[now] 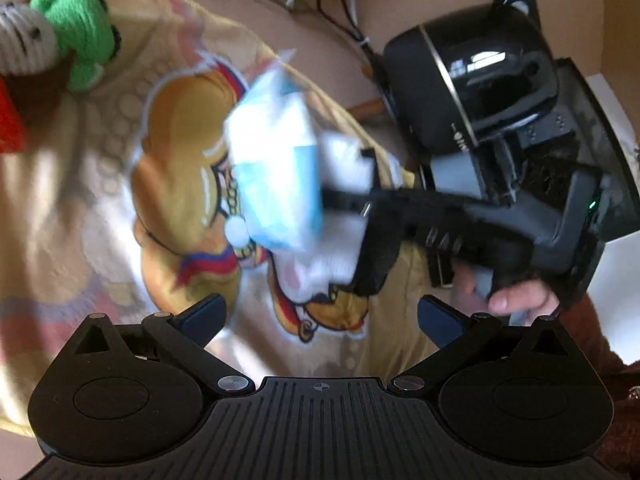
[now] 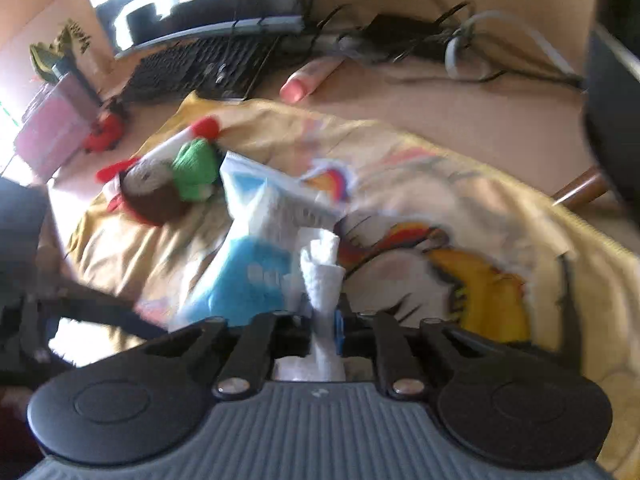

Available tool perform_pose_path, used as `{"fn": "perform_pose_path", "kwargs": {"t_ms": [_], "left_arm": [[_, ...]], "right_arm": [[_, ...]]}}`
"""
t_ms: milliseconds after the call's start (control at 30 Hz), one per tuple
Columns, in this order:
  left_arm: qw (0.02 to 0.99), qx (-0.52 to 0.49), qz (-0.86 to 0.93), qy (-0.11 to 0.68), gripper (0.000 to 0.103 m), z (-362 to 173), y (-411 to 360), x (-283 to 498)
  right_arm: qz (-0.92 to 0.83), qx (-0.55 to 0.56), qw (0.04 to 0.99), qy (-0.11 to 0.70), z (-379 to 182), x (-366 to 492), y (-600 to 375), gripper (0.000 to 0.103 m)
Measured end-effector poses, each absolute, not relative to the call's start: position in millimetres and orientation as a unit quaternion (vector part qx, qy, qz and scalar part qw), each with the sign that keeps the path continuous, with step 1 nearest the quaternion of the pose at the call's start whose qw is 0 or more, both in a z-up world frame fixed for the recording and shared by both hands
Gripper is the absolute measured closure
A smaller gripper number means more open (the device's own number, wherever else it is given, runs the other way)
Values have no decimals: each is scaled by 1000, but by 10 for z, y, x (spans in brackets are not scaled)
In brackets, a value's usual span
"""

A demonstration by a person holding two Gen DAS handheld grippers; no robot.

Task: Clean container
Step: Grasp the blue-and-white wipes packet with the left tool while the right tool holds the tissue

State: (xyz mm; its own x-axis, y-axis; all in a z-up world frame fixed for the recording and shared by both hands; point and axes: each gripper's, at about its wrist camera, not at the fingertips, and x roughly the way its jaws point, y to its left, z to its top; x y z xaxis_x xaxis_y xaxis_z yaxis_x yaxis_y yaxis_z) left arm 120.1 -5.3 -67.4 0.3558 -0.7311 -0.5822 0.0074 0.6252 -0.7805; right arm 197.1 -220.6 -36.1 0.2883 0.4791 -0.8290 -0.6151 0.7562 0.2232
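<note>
Yellow cartoon cloth (image 2: 460,184) is covering the brown desk (image 2: 460,108) where we are working, with a black keyboard (image 2: 200,68) and tangled cables (image 2: 400,36) sitting behind it. Our right gripper (image 2: 326,322) is squeezing its jaws tight on a white paper tissue (image 2: 322,276). That tissue is coming out of a soft blue and white tissue pack (image 2: 248,248), which is lying on the cloth just beside a knitted toy with green, white and red yarn (image 2: 168,180).

Our left gripper (image 1: 320,316) is hanging over the cloth with its jaws wide apart and nothing in them.

We are not seeing a container clearly. A shiny black round thing (image 1: 480,76) is sitting at the cloth's far edge, but we cannot tell if it is the one to clean.

We are thinking the tissue is very light, soft and easy to rip, so we are wanting to pinch it near its middle and pull gently. The pack is squishy and light too, so it may be sliding along unless our empty gripper is pressing it down.
</note>
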Motion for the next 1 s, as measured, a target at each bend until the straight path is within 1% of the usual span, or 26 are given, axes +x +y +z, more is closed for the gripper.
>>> {"fn": "perform_pose_path", "kwargs": {"t_ms": [33,133,267,333,400,500,667,767,867,967,1000], "left_arm": [[741,-358,-245,513,0,-682,-67,1200],[744,-361,-225,515,0,-700,-86,1211],[772,-346,-186,500,0,-717,-122,1301],[789,-328,-179,488,0,-713,-176,1352],[802,-314,-170,480,0,-721,-213,1374],[797,-343,-173,466,0,-769,-190,1360],[786,-416,-150,432,0,-847,30,1369],[798,-424,-116,412,0,-782,268,1393],[803,-408,-121,417,0,-718,409,1445],[797,-361,-165,456,0,-761,284,1577],[799,-343,-180,460,0,-777,234,1611]], "right_arm": [[339,-68,805,482,-317,2003,-2230,95],[355,-54,816,453,-101,2177,-2120,95],[387,-78,820,414,44,2462,-1619,95],[404,-102,809,415,-64,2620,-1314,95],[410,-128,789,439,-266,2775,-1053,95],[418,-173,767,455,-525,2864,-915,95],[404,-141,761,488,-639,2887,-1295,94],[381,-102,768,505,-630,2778,-1636,93],[374,-53,765,521,-650,2653,-1902,93],[373,-31,763,528,-688,2554,-2060,92],[371,-27,764,527,-688,2558,-2079,91]]}}
